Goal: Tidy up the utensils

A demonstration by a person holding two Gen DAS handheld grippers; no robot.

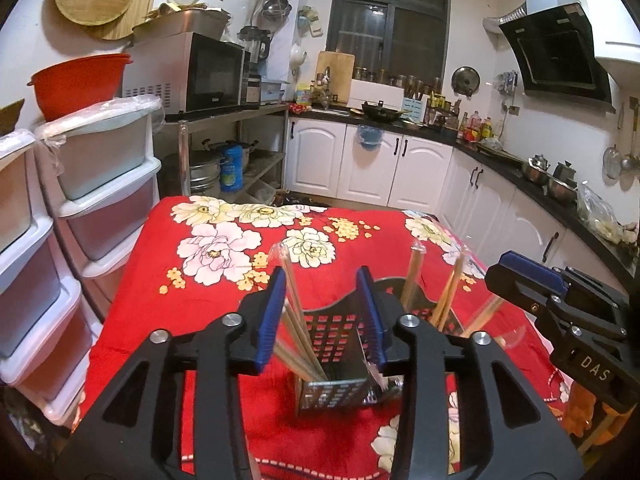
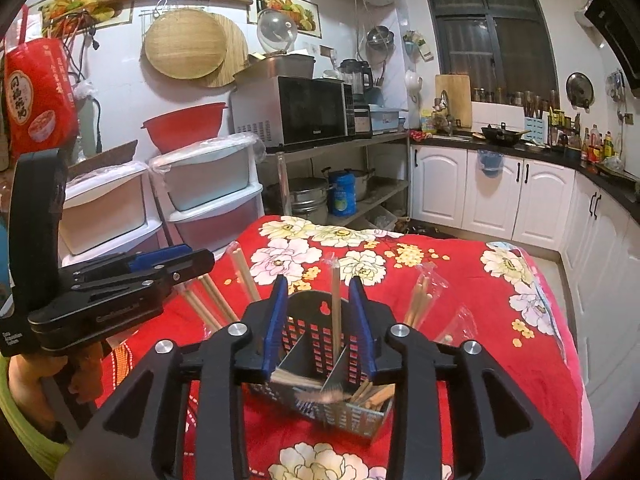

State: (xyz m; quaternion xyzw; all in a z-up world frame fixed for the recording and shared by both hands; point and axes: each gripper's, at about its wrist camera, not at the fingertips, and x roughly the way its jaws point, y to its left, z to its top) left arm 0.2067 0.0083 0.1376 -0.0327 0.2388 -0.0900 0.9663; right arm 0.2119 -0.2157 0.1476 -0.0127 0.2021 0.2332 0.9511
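Covering the table (image 1: pixel 224 320) in a cluttered kitchen, a red floral cloth (image 2: pixel 460 280) bears a perforated chopstick holder (image 2: pixel 320 360); left hand-held gripper (image 1: pixel 326 312) and right hand-held gripper (image 2: pixel 320 320) both part-open, gripping nothing.

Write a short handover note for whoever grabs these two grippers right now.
Left gripper: open, nothing gripped, chopsticks loose between its fingers.
Right gripper: open, a wrapped chopstick standing free between its fingers.
All visible chopsticks stand in the perforated caddy on the red floral cloth.
Left: none visible outside the caddy; check the table near you.
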